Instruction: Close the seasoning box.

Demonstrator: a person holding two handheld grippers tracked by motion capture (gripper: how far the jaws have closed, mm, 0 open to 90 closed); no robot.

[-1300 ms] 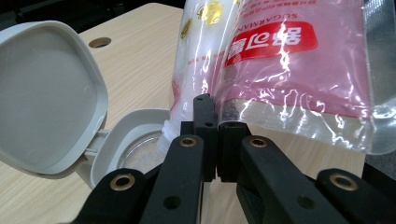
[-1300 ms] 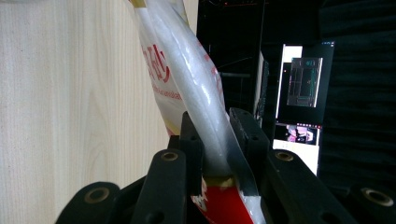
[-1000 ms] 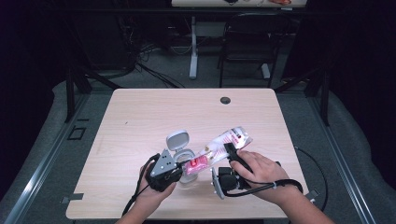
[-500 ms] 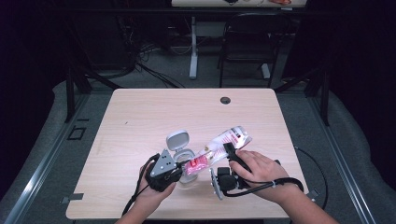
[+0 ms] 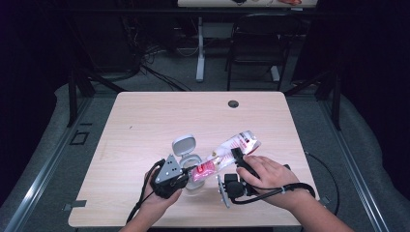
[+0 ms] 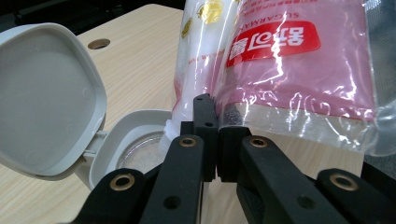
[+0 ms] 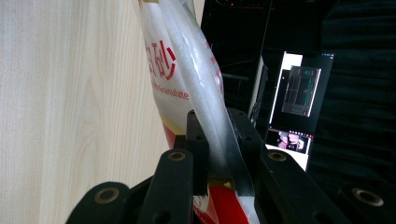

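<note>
Sugar bag (image 5: 227, 153) pinched between left claw (image 5: 192, 170) and right claw (image 5: 235, 155).

Glossy clear plastic sugar bag (image 6: 289, 70), matt grey plastic container (image 6: 51, 102), pale wood-grain table (image 5: 154, 121).

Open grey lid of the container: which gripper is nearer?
Left. The left gripper, shut on the sugar bag, sits right beside the container's lid. The right gripper grips the bag farther off, toward the table's right side.

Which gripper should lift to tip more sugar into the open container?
Probably the right gripper: it clamps the sugar bag at its raised end, while the left gripper pins the low end over the container.
</note>
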